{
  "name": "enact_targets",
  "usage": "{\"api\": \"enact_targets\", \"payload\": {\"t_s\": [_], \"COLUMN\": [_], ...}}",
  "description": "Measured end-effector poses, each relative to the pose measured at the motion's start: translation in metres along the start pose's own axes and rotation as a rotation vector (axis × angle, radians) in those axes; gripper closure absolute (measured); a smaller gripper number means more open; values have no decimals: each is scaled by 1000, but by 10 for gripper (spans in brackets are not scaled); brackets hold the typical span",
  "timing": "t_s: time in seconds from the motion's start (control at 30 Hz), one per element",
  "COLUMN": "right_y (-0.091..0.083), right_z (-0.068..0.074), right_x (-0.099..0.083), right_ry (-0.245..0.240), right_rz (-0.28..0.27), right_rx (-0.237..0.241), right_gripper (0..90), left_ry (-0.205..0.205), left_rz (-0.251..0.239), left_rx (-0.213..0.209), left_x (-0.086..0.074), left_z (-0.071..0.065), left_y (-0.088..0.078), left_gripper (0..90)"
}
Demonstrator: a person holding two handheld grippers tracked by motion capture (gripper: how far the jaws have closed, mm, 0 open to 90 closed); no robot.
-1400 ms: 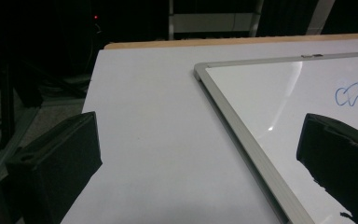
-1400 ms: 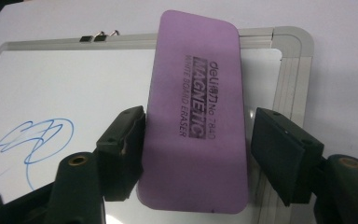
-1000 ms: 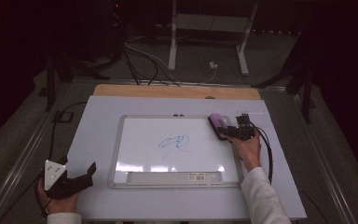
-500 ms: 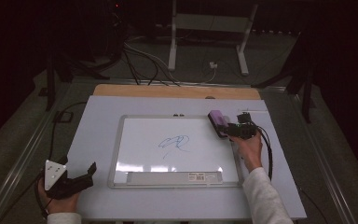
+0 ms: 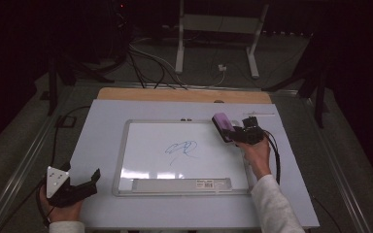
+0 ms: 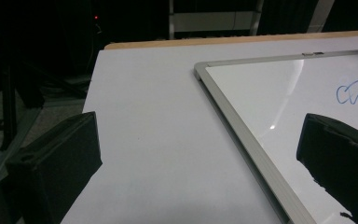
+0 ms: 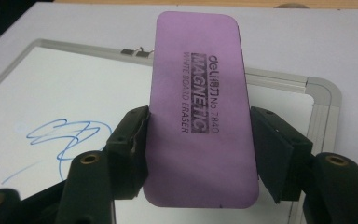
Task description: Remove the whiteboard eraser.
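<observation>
White table carries my whiteboard; at two o'clock my right gripper clamps the purple eraser; left gripper, seven o'clock, gapes empty.

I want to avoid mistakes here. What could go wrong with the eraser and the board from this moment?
1. The right claw grips the eraser only near its lower end, so it might tilt or slip when pressed down.
2. The scribble is small, and a wipe could miss part of it.
3. The left claw rests off the board, which might slide.
</observation>
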State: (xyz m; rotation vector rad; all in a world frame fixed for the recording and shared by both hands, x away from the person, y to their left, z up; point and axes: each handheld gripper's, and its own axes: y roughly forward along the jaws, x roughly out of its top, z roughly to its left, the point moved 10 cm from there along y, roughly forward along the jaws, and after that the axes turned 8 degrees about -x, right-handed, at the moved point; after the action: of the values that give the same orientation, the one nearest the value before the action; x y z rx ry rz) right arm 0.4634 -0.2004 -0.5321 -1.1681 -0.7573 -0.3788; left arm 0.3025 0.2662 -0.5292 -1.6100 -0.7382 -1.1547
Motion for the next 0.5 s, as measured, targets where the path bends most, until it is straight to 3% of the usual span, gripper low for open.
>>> {"api": "enact_targets", "payload": {"t_s": [0.5], "right_y": [6], "right_z": [23], "right_x": [-6], "right_ry": [-85], "right_rz": [13], "right_rx": [18], "right_gripper": [411], "left_ry": [1], "left_rz": [1], "left_rx": [1], "left_x": [0], "left_z": [0], "left_y": [0], "left_gripper": [5]}}
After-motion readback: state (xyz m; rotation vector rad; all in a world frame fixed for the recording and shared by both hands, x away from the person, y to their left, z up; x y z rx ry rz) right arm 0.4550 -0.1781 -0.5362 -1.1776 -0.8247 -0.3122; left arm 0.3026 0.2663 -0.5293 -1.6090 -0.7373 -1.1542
